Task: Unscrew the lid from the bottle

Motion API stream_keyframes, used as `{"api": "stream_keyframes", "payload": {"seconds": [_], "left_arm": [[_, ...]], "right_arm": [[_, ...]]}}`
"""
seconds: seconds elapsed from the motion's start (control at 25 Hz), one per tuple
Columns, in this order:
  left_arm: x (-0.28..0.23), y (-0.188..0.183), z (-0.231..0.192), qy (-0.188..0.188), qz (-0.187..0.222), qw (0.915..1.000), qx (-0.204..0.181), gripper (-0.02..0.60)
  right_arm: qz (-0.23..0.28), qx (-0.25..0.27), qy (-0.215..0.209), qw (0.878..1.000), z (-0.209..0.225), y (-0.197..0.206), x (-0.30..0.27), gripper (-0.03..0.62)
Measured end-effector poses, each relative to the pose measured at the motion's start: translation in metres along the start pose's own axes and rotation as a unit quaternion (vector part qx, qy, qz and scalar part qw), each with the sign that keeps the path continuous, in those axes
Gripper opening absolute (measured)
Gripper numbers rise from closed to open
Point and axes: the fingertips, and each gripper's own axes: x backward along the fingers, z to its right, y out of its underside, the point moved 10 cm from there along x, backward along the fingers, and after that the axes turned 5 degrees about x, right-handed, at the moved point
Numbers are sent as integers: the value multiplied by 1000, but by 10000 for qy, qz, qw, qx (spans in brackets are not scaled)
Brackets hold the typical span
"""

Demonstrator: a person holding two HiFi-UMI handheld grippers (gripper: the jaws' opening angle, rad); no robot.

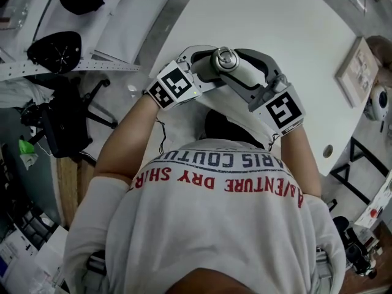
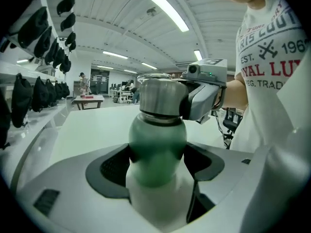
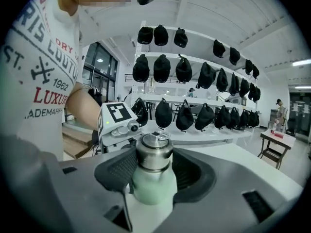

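2 jaws clamped: bottle (image 2: 156,152), lid (image 3: 154,153).

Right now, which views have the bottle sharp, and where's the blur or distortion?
Left gripper view: green bottle soft, too near the lens, steel lid sharper, fisheye bending the ceiling lights. Right gripper view: lid crisp, bottle body slightly soft. Head view: lid sharp, even light.

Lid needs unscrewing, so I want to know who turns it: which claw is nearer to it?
Right. The right claw closes on the lid itself; the left claw clamps the green bottle below it.
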Motion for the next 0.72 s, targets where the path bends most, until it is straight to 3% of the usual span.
{"api": "stream_keyframes", "payload": {"seconds": [0.44,0.72], "left_arm": [[-1,-10,-19,1089,-580,9899,-697,362],[-1,-14,-24,1292,-782,9852,-815,362]], "right_arm": [[154,205,-651,9975,13,-1,-3,230],[241,361,-711,9965,14,0,-3,230]]}}
